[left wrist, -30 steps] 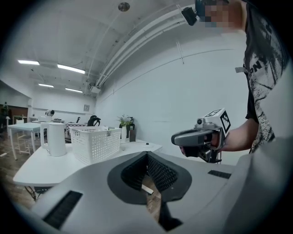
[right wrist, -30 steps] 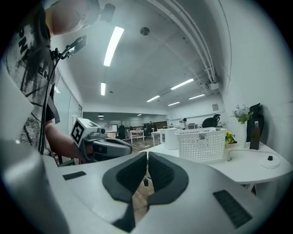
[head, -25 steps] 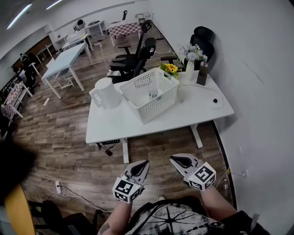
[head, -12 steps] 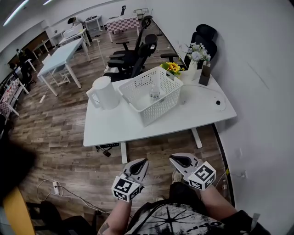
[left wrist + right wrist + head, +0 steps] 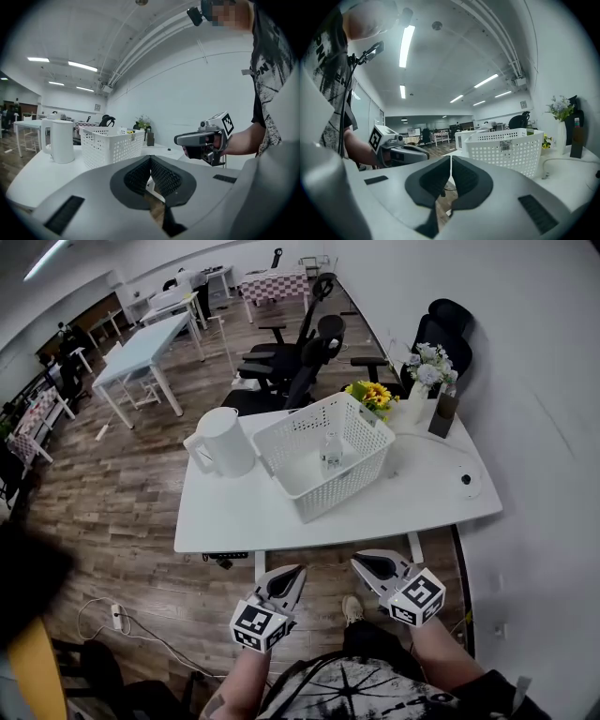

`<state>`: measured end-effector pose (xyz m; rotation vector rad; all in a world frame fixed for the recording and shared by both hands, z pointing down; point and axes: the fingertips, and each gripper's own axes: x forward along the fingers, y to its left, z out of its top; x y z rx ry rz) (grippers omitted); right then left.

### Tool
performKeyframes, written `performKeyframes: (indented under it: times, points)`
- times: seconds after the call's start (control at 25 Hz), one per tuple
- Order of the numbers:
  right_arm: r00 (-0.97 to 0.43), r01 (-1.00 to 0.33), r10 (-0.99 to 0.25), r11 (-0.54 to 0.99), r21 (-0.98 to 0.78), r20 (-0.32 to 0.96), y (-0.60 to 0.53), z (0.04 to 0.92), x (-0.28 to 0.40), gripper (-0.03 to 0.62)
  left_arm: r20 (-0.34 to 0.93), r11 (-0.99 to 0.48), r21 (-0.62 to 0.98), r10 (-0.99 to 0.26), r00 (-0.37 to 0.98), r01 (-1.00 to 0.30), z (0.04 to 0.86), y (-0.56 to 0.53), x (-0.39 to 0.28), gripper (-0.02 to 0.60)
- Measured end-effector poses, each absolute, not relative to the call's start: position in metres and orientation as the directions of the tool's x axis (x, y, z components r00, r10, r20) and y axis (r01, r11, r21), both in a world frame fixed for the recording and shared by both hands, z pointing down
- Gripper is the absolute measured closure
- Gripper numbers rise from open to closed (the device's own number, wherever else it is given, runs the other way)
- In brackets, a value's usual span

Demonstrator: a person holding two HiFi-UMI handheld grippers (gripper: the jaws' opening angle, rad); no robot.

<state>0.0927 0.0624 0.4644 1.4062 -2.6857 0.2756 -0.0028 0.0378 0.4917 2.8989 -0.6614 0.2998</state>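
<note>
Both grippers are held side by side in front of the person, above the wooden floor and short of the white table. My left gripper is shut with nothing between its jaws; in its own view the jaws meet, and the right gripper shows beside it. My right gripper is likewise shut and empty, with the left gripper at its side. A white perforated basket stands on the table with a small white item inside. A white pitcher stands left of it.
Sunflowers, a vase of pale flowers and a dark bottle stand at the table's back right. A white cable runs to a round disc. Black office chairs stand behind the table; the wall is at the right.
The person has stepped closer to the table; the basket and pitcher look larger and nearer. Both grippers stay shut, side by side.
</note>
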Motion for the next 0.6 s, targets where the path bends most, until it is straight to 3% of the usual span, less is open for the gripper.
performKeyframes:
  times: [0.6]
  points:
    - [-0.694,-0.720,-0.713,0.685,-0.108,0.103,-0.053,0.434,0.152,0.571,0.209,-0.815,0.037,-0.559,0.802,-0.578,0.453,-0.066,0.050,0.572]
